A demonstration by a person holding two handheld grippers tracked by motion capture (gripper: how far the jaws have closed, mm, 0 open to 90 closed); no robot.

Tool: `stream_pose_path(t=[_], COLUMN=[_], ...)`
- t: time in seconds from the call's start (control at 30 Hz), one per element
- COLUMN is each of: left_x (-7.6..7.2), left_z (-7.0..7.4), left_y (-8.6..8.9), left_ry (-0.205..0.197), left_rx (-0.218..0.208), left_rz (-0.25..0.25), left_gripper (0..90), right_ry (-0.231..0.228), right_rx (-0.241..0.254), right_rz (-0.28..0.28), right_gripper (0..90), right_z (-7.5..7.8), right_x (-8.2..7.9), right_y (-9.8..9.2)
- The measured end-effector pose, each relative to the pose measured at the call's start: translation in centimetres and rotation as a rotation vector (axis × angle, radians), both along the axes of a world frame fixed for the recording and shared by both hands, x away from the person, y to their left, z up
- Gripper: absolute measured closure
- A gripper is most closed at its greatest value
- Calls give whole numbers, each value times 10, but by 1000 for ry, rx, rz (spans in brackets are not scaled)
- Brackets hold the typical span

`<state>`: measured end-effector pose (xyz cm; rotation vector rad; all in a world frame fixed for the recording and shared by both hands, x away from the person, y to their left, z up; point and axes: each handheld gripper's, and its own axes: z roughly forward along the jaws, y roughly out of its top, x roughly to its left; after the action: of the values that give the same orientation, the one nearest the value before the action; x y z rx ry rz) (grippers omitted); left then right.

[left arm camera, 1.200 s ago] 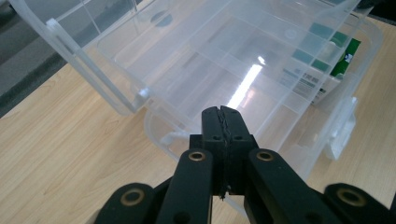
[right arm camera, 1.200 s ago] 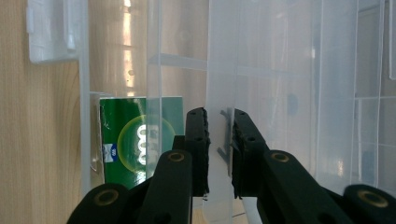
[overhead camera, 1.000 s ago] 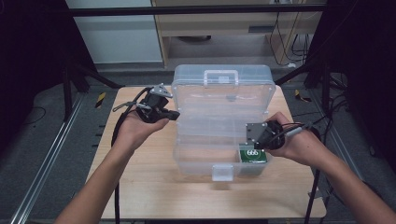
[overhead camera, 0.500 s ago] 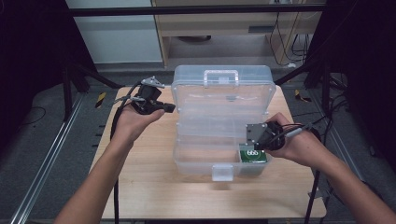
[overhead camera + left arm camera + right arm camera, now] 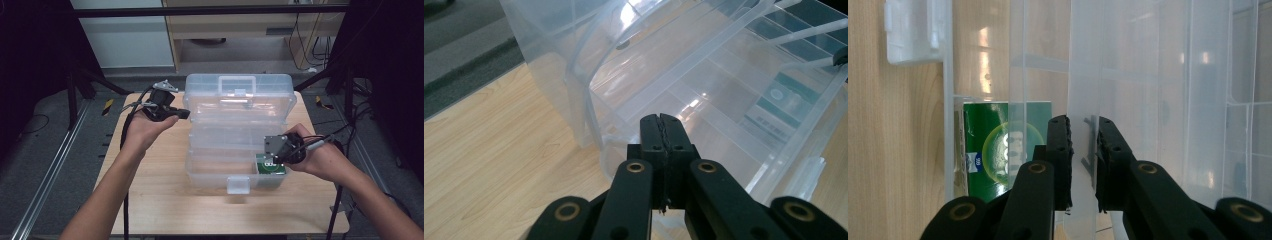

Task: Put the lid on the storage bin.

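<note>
A clear plastic storage box (image 5: 235,130) stands open on the wooden table (image 5: 150,205), its lid raised at the back. A green packet (image 5: 272,169) lies in the box's front right compartment, seen through the wall as the green packet (image 5: 993,150). My right gripper (image 5: 271,158) is at that corner. In the right gripper view its jaws (image 5: 1083,122) are closed on a thin clear wall of the box. My left gripper (image 5: 185,114) hovers beside the lid's left end. Its jaws (image 5: 662,120) are shut with nothing in them and point into the box.
The box's front latch (image 5: 238,185) hangs over the near wall. Bare wood lies left of the box and along the table's front edge. Dark frame posts and cables stand around the table, with a cabinet behind it.
My left gripper has shifted slightly away from me, toward the lid's left end. The right gripper and the box have stayed where they were.
</note>
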<state>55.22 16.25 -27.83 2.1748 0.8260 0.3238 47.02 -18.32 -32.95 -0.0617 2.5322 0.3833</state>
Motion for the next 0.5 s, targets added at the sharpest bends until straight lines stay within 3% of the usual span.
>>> stream_pose_path(t=[0.5], left_x=[0], left_z=[-3], left_y=[7], left_ry=[3], left_rx=[-35], left_rz=[25], left_gripper=[900], right_ry=[9], right_rx=[2], right_rz=[-2], right_gripper=[771], right_z=[-4], right_x=[-3], right_y=[1])
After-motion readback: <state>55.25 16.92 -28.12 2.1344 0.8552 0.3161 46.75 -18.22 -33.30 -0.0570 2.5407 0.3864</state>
